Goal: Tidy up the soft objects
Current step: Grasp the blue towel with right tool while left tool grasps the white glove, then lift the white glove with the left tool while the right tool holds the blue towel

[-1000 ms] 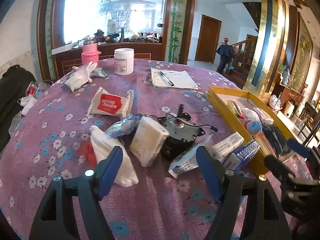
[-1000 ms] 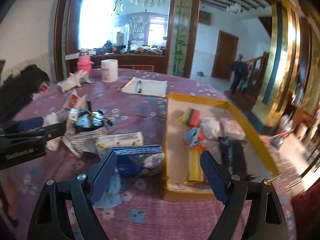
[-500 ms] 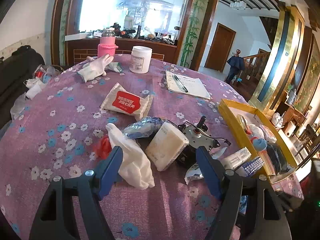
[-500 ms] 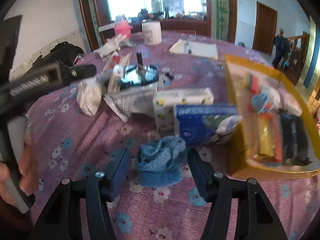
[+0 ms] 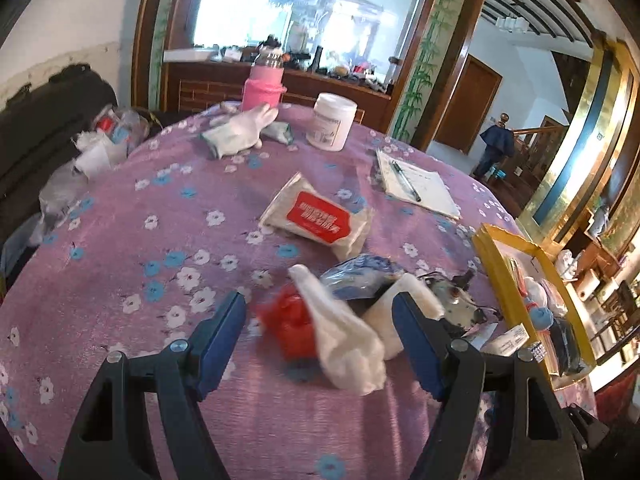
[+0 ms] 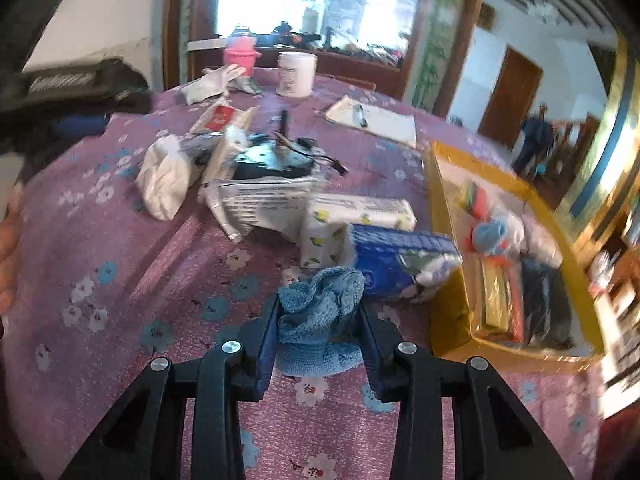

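Pinched blue cloth [image 6: 320,304] between right gripper [image 6: 319,320] fingers. Held left gripper [image 5: 319,344] wide around white cloth [image 5: 344,344], apart.

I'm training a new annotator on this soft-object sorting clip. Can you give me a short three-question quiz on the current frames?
1. True or false: the right gripper is shut on the blue cloth.
2. What lies between the open fingers of the left gripper? A) pink bottle B) white cloth and red item C) notepad
3. Fill in: the yellow tray sits to the ___ of the blue tissue pack in the right wrist view.

Key: 1 true; 2 B, the white cloth and red item; 3 right.
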